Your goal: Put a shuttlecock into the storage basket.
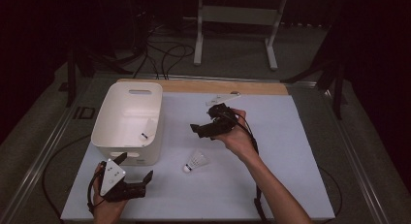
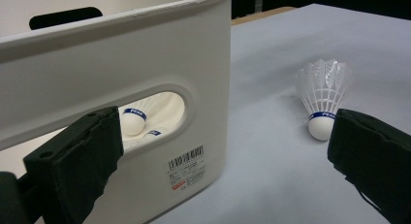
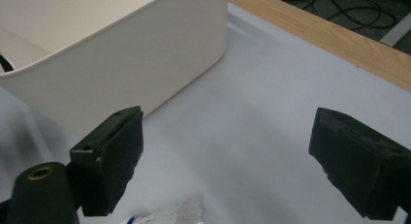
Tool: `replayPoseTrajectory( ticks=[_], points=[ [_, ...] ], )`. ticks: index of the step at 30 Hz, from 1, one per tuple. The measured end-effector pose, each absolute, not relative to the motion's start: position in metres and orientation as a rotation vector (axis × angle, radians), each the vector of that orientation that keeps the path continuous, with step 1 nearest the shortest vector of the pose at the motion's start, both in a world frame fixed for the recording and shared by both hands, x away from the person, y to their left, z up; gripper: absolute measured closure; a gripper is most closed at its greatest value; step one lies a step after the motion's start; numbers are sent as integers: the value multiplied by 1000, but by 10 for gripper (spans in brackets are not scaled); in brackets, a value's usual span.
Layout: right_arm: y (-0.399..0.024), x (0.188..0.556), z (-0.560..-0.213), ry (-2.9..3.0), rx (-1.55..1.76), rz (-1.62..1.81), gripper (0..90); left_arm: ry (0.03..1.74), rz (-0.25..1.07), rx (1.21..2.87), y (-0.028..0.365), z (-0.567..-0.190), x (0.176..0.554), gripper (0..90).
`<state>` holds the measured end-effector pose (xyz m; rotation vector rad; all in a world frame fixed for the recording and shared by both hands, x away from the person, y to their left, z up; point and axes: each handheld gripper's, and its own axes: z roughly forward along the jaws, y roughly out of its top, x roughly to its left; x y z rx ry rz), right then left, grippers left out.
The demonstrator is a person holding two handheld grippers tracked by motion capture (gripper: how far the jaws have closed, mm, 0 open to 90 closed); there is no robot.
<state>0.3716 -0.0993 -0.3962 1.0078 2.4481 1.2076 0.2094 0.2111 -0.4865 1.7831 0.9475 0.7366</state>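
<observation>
A white feathered shuttlecock (image 1: 195, 161) with a white cork tip lies on the pale grey tabletop (image 1: 271, 175), just to the right of the near right corner of the white rectangular plastic bin (image 1: 111, 112). In the left gripper view the blue band round its cork reads "PEAK" (image 2: 322, 115). Through the bin's oval handle slot in that view, more shuttlecocks (image 2: 134, 121) with the same blue "PEAK" bands sit inside. A white barcode sticker (image 2: 186, 167) is stuck to the bin's near wall below the slot; its small print is too fine to read.

The left claw (image 1: 136, 167) is at the near left, just in front of the bin, jaws spread wide and empty. The right claw (image 1: 200, 128) hangs above the tabletop beyond the loose shuttlecock, near the middle, jaws also wide apart, holding nothing. A light wooden strip (image 1: 228, 87) edges the far side of the tabletop, and black cables (image 1: 165, 54) lie on the floor beyond it.
</observation>
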Motion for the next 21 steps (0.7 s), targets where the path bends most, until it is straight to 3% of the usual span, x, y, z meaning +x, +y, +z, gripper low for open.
replayPoseTrajectory(
  ticks=[21],
  points=[
    [-102, 365, -409, 2484, 1019, 1185, 146, 948, 735, 1783, 211, -487, 209, 2]
  ],
)
